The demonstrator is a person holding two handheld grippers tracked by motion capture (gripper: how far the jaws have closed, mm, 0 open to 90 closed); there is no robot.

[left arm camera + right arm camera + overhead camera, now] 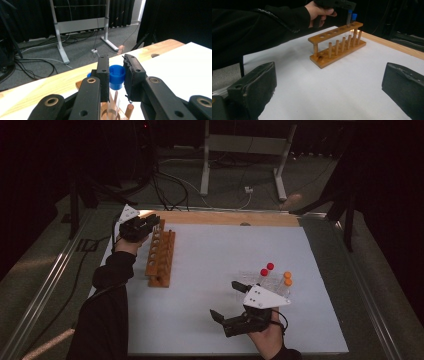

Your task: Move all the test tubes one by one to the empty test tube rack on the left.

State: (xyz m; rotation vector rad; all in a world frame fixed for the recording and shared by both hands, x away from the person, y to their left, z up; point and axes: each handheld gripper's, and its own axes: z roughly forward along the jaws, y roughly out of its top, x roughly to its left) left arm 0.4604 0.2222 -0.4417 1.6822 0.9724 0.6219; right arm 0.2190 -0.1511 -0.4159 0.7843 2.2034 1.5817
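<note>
**Blue-capped tube over the rack**

The left gripper [116, 75] is clamped on a blue-capped test tube [116, 76], upright over the far end of the wooden rack [161, 257]. The right gripper [227, 301] rests with jaws spread wide, nothing between them, beside the loose tubes [275, 276].

A rack [161, 254] stands on the left part of the counter [215, 255]. The left hand-held gripper [117, 75] is over the far end of the rack, with a tube [116, 77] between its pads, above the rack's holes. Another tube [354, 18] stands in the rack just beside it. A bunch of tubes [274, 277] lies on the right part of the counter, well apart from the rack. The right hand-held gripper [227, 301] is near the front edge, just before those tubes.
</note>
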